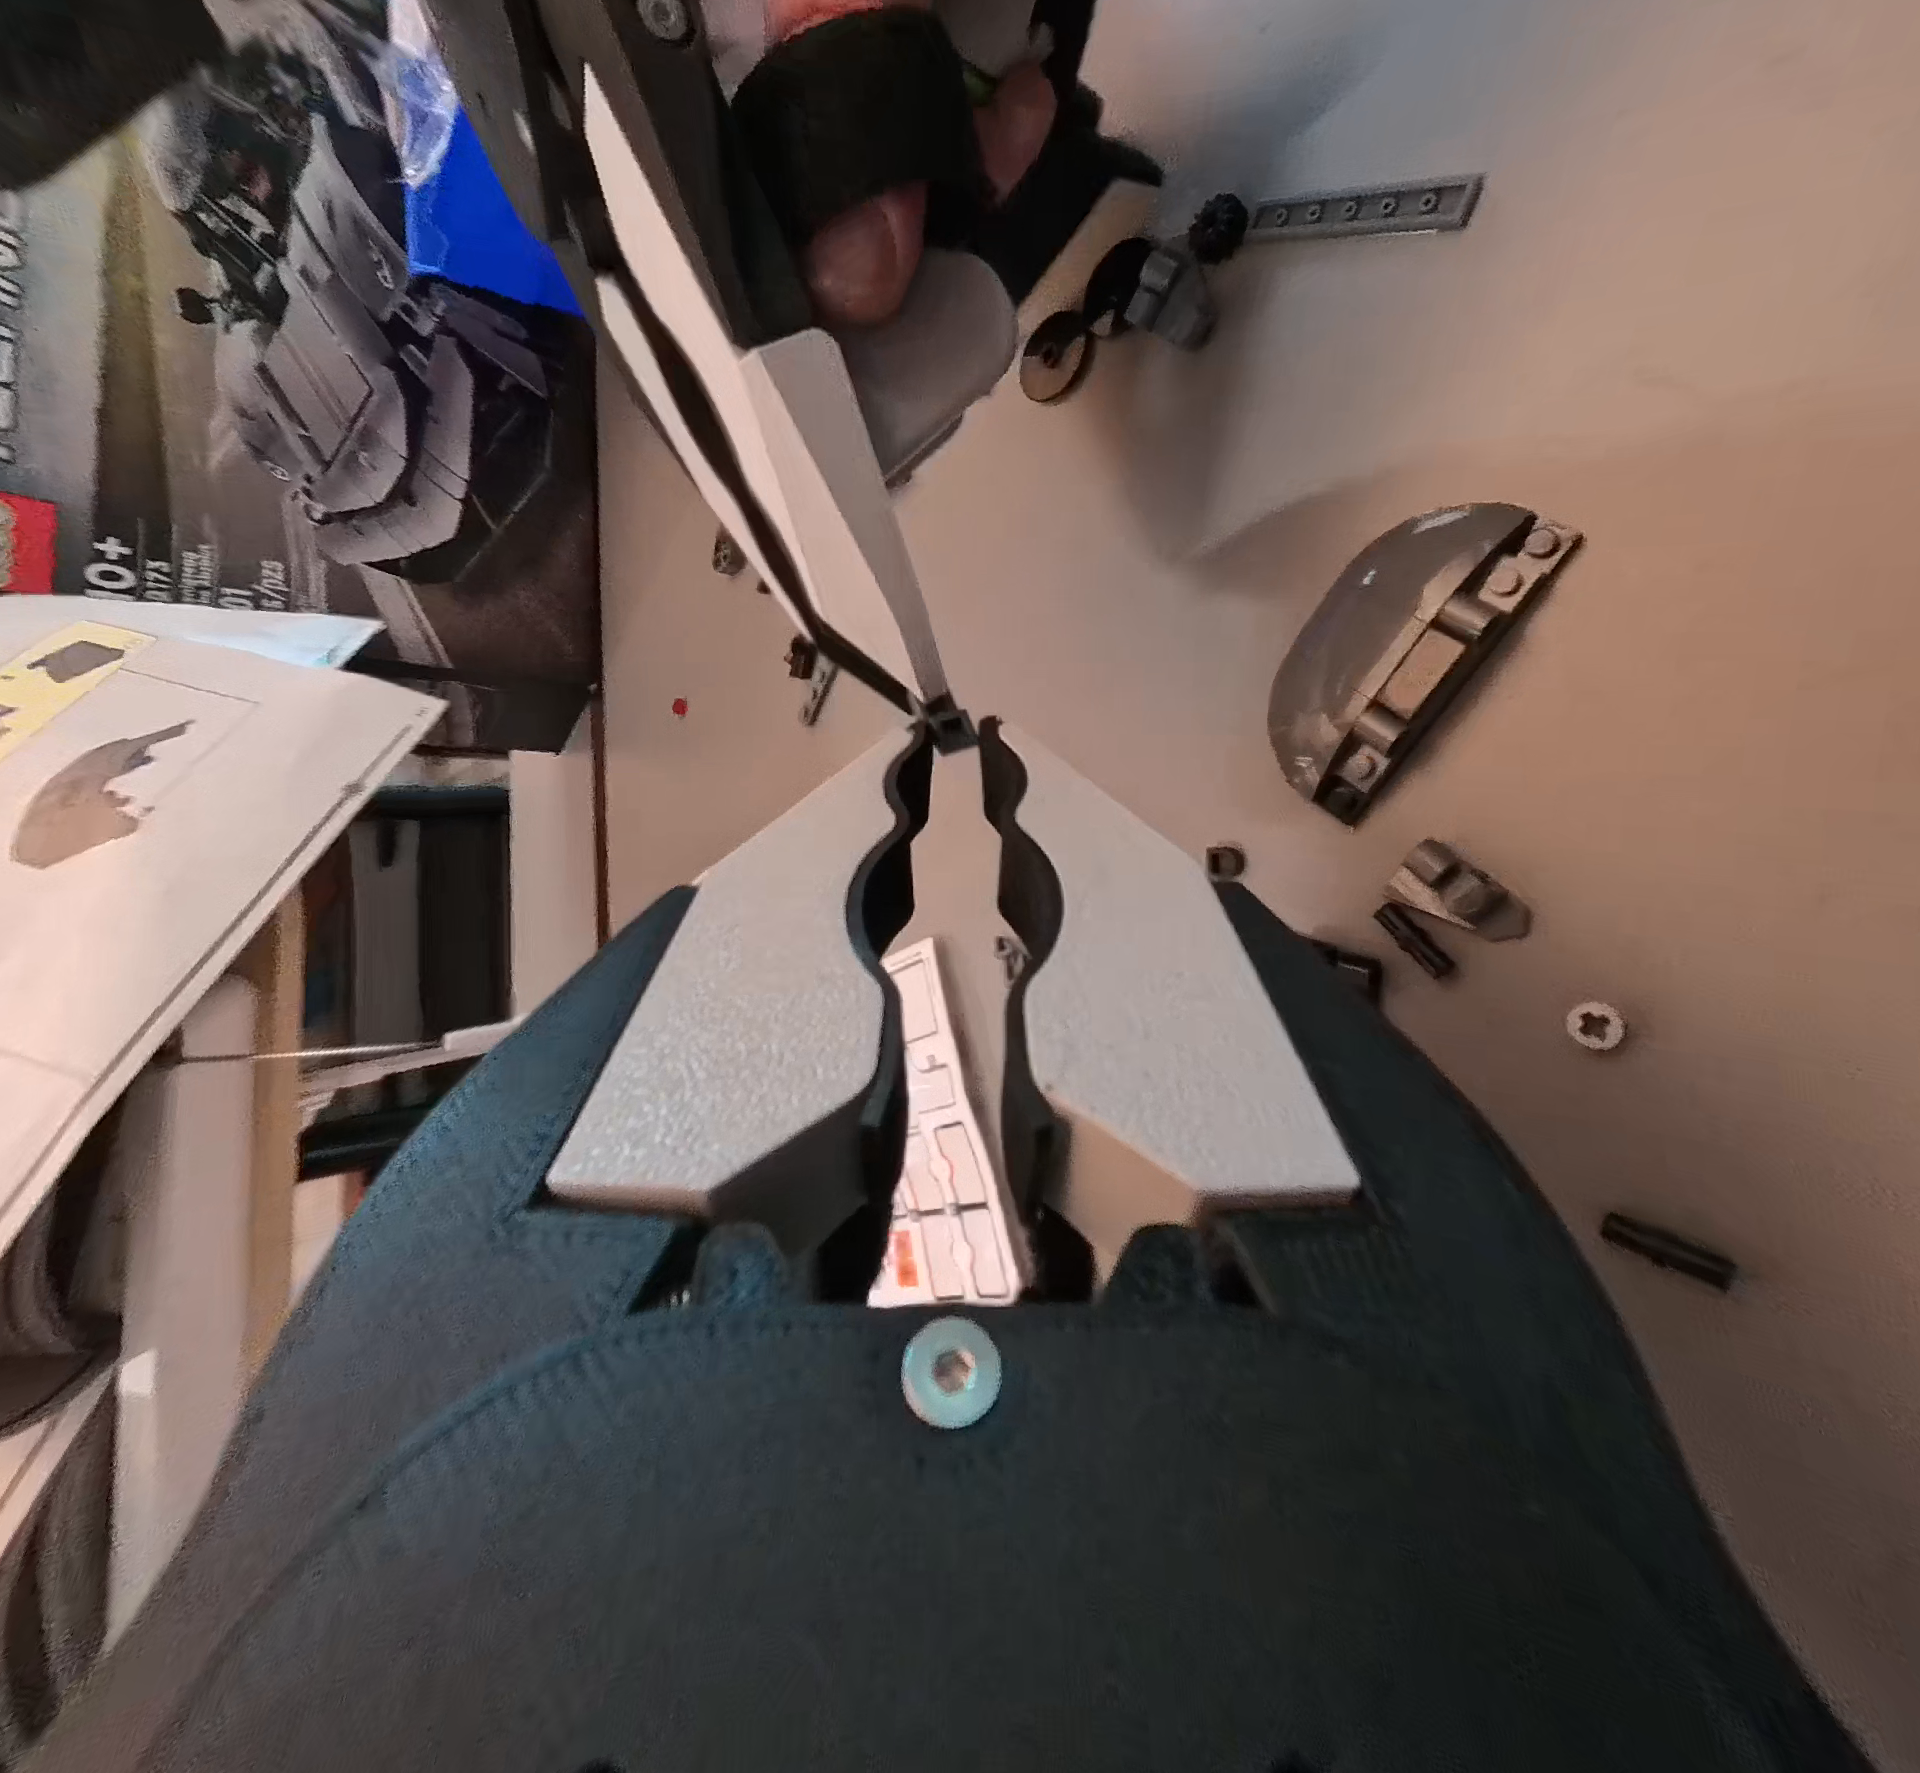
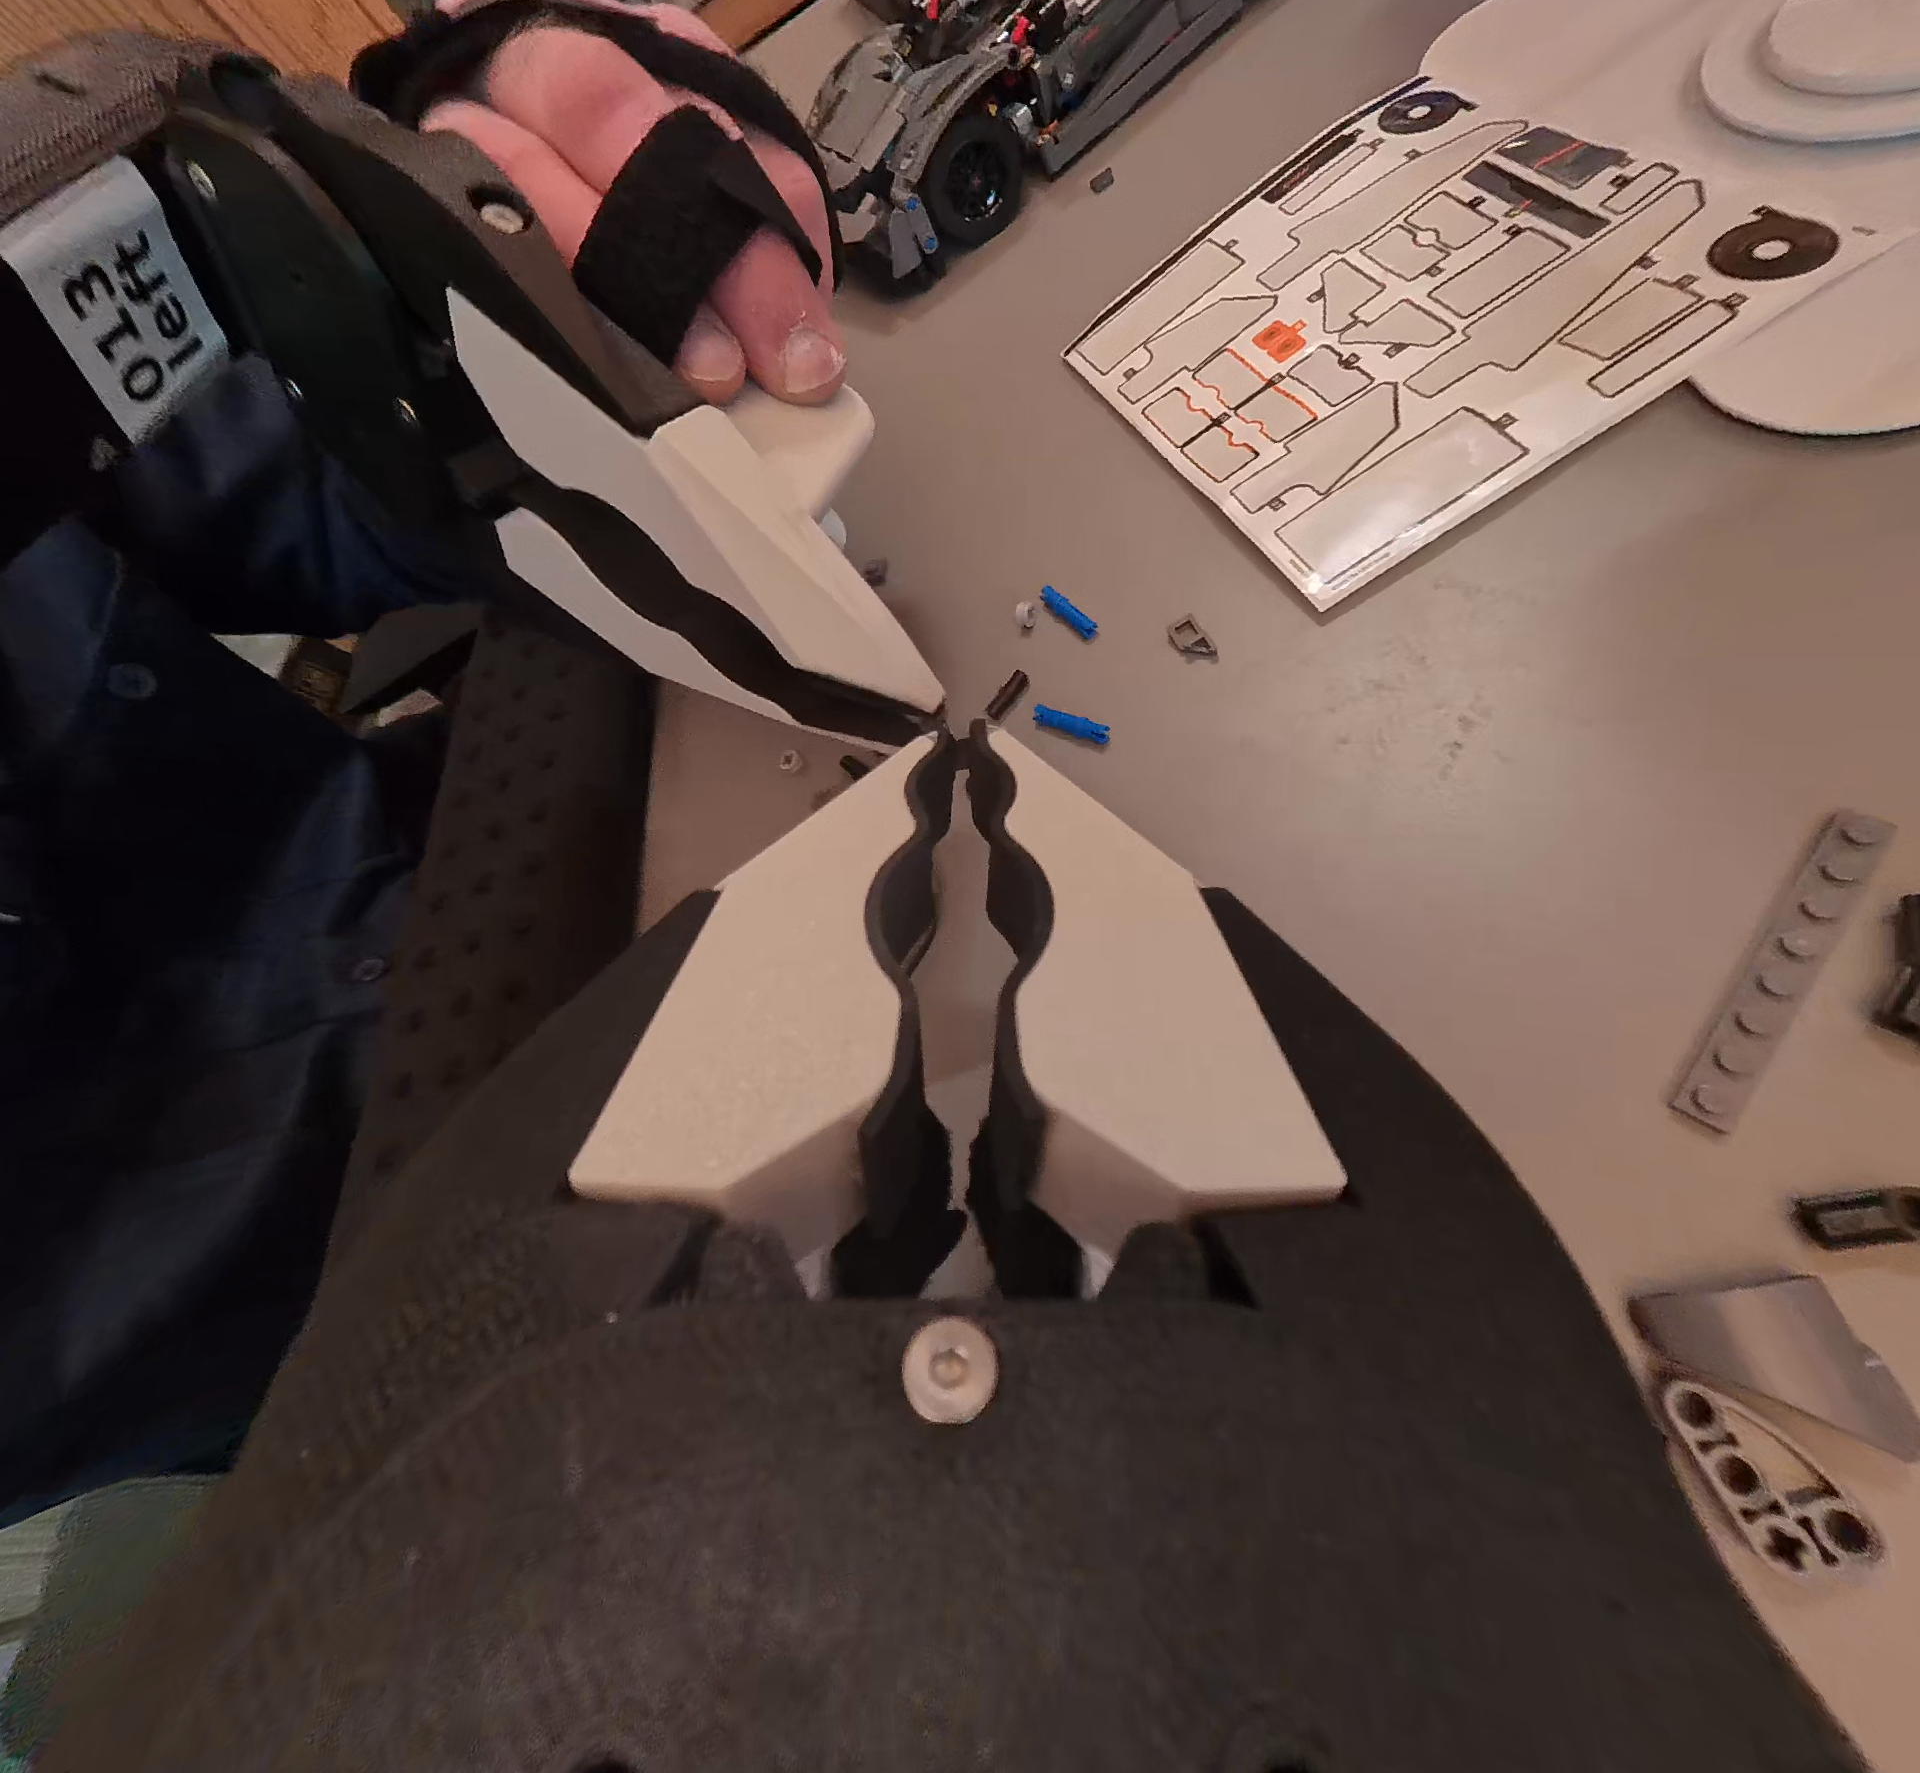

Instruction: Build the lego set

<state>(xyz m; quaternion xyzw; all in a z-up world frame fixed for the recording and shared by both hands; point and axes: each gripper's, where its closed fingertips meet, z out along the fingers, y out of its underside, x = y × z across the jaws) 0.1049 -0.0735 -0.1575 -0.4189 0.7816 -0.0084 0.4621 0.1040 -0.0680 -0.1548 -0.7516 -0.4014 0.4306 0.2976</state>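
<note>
Left wrist view: a small black lego piece sits at frame centre, pinched at the tips of the right hand-held gripper, which enters from 11 o'clock. The left hand-held gripper has its tips just beside that piece with a narrow gap between them; whether they touch it cannot be told. The piece is tiny, dark and blocky, held above the pale surface. On the surface: one curved grey lego sub-assembly at 2 o'clock, one long grey studded plate at 1 o'clock, and two black pins, one at 3 o'clock and one at 4 o'clock. A box and an instruction booklet lie at 9 to 10 o'clock. Right wrist view: the two gripper tips meet at centre, the held piece barely visible. Two blue pins and one black pin lie just past the tips; one sticker sheet at 2 o'clock; one partly built grey lego car at 12 o'clock.
</note>
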